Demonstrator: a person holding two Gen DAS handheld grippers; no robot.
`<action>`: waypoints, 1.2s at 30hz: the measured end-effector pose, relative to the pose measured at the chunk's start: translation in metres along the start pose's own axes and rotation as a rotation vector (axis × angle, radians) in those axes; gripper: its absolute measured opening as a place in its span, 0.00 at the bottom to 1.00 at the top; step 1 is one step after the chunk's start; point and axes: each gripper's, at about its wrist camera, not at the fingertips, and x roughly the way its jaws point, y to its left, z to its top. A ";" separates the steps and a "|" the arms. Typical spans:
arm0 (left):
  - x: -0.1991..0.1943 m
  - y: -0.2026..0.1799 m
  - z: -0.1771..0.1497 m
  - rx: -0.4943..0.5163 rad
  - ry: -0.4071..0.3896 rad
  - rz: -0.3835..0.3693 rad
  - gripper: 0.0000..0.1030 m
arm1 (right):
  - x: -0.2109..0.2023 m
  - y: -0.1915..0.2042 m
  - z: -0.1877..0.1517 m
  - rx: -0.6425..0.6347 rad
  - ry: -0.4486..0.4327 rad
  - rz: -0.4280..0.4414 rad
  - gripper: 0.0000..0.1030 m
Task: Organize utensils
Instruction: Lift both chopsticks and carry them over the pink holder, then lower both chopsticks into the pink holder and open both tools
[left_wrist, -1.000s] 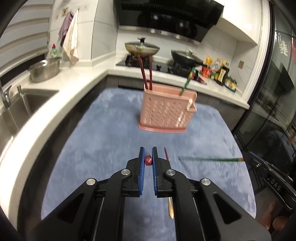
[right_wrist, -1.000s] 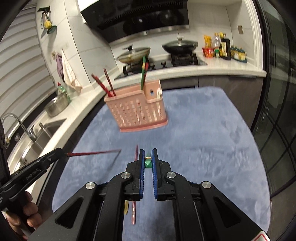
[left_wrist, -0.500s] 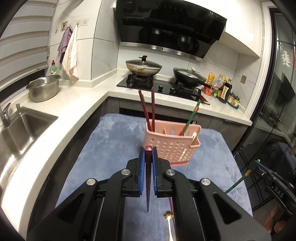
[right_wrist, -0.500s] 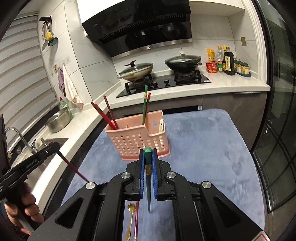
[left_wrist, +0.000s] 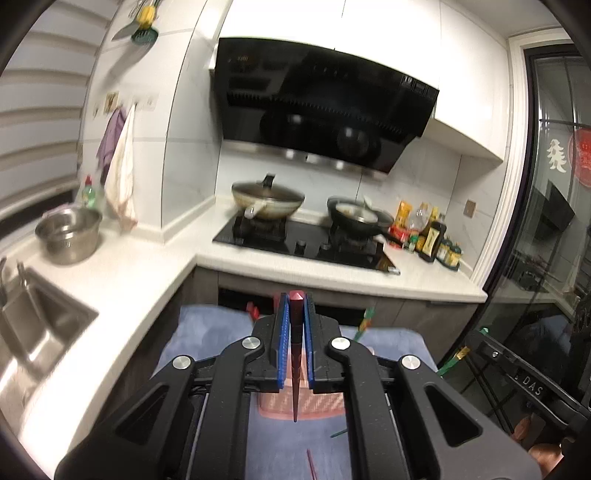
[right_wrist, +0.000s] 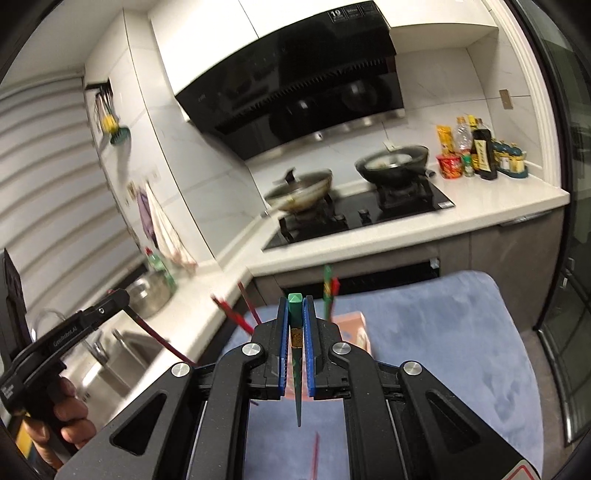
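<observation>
Fingers (left_wrist: 283, 332) pinch red chopstick (left_wrist: 295, 354); others (right_wrist: 283, 332) pinch green chopstick (right_wrist: 296, 354).

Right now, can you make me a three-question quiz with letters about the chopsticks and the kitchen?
1. Where is the pink basket?
A. in the sink
B. on the blue mat
C. on the stove

2. What colour is the chopstick in the right tool?
A. green
B. yellow
C. white

3. What is the left tool doing?
A. open
B. lying down
C. pinching a red chopstick

Answers: 1 B, the mat lies under it. 2 A, green shows between the pads. 3 C, the pads squeeze it.
</observation>
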 end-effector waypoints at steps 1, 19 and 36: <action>0.004 -0.002 0.007 0.003 -0.012 0.002 0.07 | 0.002 0.001 0.005 0.000 -0.006 0.007 0.07; 0.082 0.002 0.013 0.000 0.011 0.035 0.07 | 0.090 -0.010 0.037 -0.008 -0.004 -0.043 0.07; 0.111 0.018 -0.015 -0.029 0.112 0.046 0.08 | 0.127 -0.014 0.002 -0.024 0.105 -0.084 0.10</action>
